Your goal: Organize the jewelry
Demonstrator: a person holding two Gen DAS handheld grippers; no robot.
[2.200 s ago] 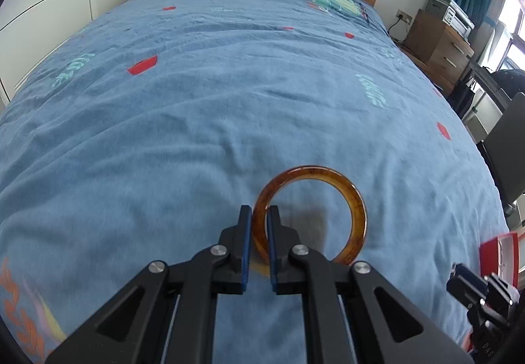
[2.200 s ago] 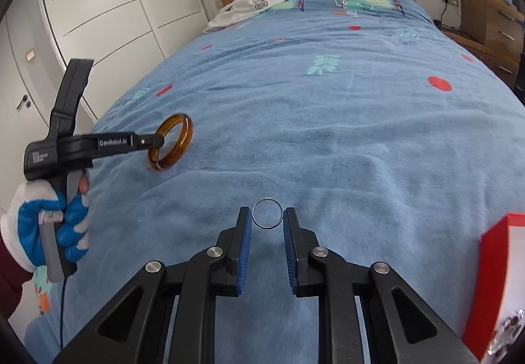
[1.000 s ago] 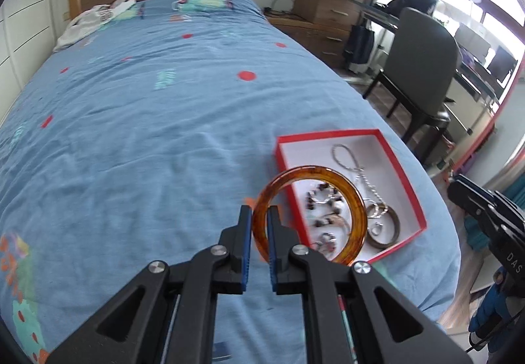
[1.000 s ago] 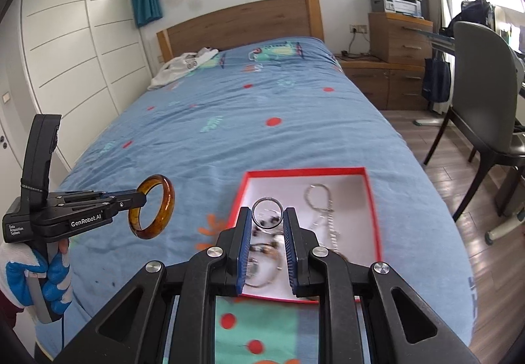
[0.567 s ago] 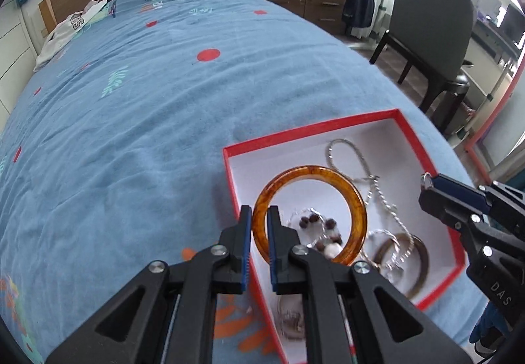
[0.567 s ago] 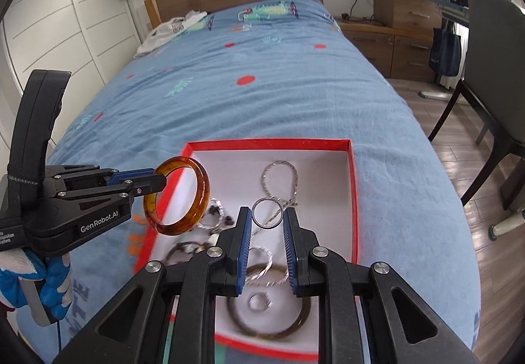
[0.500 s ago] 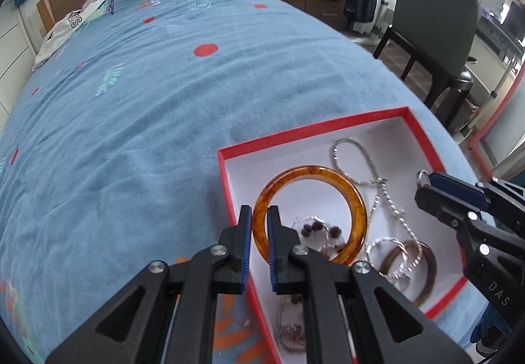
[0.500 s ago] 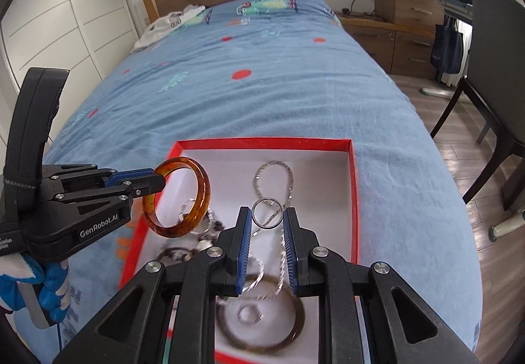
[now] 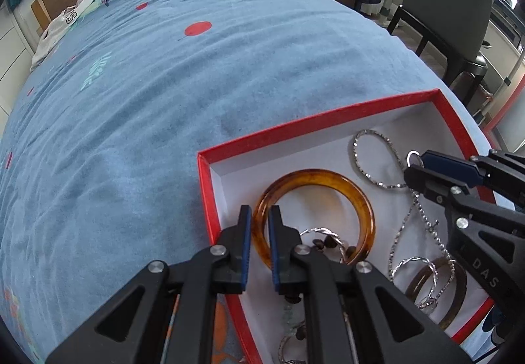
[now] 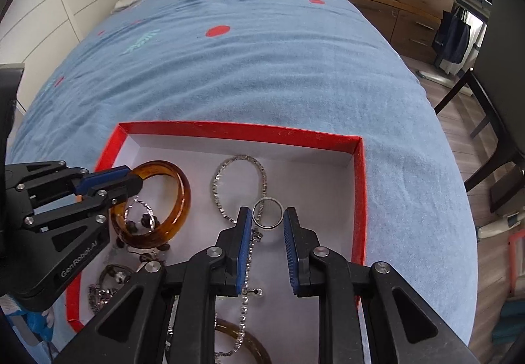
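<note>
A: Left wrist view: the left tool (image 9: 260, 226) pinches the amber bangle (image 9: 328, 180) at its near rim, over the red box (image 9: 295, 129); rigid, glossy, likely slippery, so grip across the band.

B: Right wrist view: the right tool (image 10: 267, 216) squeezes the thin silver ring (image 10: 268, 212) edge to edge above the box; light, stiff, could pop out.

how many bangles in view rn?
2. The amber bangle is clamped in the left gripper over the red box; a brown bangle lies in the box's near right corner. Others may be hidden behind the grippers.
</note>
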